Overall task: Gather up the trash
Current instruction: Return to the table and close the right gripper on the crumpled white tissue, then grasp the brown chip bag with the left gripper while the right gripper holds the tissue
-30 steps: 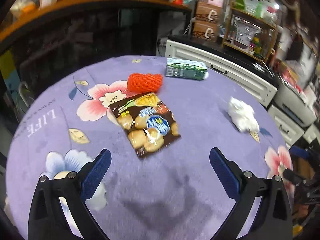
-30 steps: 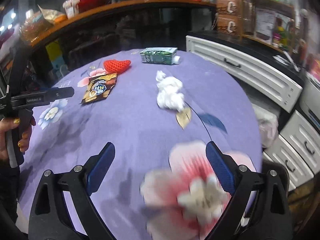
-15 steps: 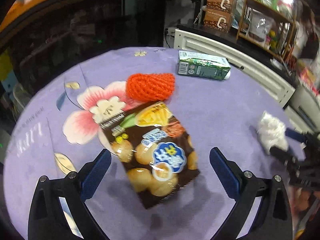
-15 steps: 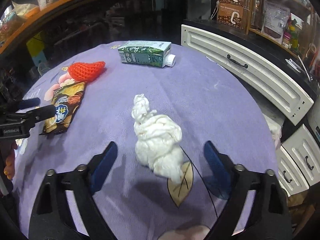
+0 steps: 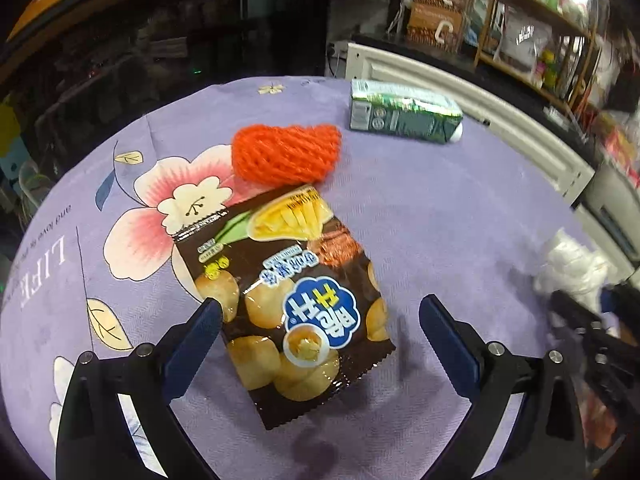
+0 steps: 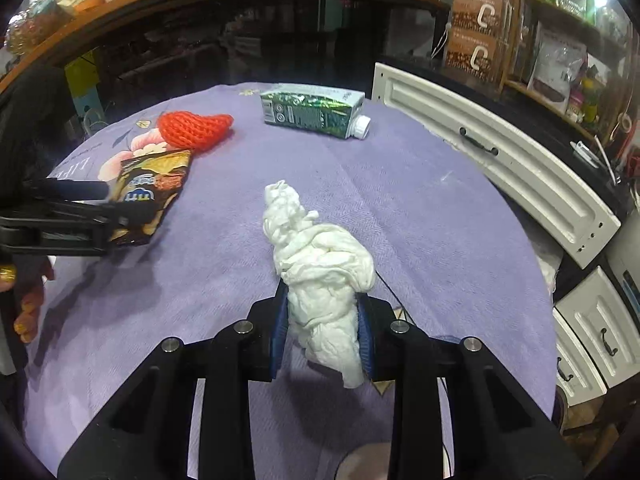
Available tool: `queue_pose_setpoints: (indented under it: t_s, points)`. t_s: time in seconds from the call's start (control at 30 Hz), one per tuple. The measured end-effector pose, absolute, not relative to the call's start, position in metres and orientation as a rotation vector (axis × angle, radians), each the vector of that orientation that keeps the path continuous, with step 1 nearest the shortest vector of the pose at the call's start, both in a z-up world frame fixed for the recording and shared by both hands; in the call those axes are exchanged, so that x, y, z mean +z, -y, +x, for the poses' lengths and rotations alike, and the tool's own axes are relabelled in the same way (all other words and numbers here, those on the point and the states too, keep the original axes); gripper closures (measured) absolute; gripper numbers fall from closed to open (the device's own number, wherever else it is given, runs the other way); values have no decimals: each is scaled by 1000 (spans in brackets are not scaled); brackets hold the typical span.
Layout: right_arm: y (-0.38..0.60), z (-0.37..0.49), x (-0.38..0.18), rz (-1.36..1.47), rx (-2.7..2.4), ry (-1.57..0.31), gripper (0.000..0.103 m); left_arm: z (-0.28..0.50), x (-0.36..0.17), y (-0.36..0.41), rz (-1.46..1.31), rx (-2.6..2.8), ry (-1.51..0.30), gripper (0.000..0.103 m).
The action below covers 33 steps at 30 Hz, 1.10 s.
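Our right gripper point(image 6: 322, 326), jaws just closing, is grasping the crumpled tissue point(image 6: 320, 268) mid-table; our left gripper point(image 5: 318, 320) is hovering released over the snack bag point(image 5: 280, 300), at nine o'clock from the tissue.

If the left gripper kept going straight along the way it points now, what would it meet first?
Most likely the snack bag: it lies flat on the purple tablecloth, between and just ahead of the open left gripper. Its left finger already overlaps the bag's edge, though whether they touch is unclear.
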State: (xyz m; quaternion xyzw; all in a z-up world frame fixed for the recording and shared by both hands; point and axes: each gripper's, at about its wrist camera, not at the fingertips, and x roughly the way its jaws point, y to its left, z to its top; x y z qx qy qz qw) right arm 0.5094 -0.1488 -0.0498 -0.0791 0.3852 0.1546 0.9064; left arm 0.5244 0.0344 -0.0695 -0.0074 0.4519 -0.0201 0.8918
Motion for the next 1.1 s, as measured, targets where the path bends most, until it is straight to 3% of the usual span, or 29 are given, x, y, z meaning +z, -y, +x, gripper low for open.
queue_pose_setpoints:
  t_s: [0.3, 0.5, 0.57, 0.67, 0.7, 0.9, 1.1]
  points:
    - [159, 492, -40, -122, 334, -772, 73, 527, -83, -30, -13, -26, -953, 7]
    - [163, 484, -34, -106, 338, -753, 73, 524, -80, -37, -33, -13, -925, 33]
    - [164, 481, -33, -100, 338, -748, 73, 523, -78, -34, -47, -36, -915, 46]
    - [167, 479, -33, -91, 339, -749, 73, 521, -77, -33, -83, -77, -917, 79]
    - [168, 477, -34, -87, 340, -749, 73, 520, -77, -33, -95, -86, -921, 85]
    - [178, 465, -32, -73, 338, -740, 73, 517, -77, -40, -186, -124, -927, 100]
    - [188, 451, -29, -54, 337, -730, 73, 502, -54, -33, -178, -166, -848, 101]
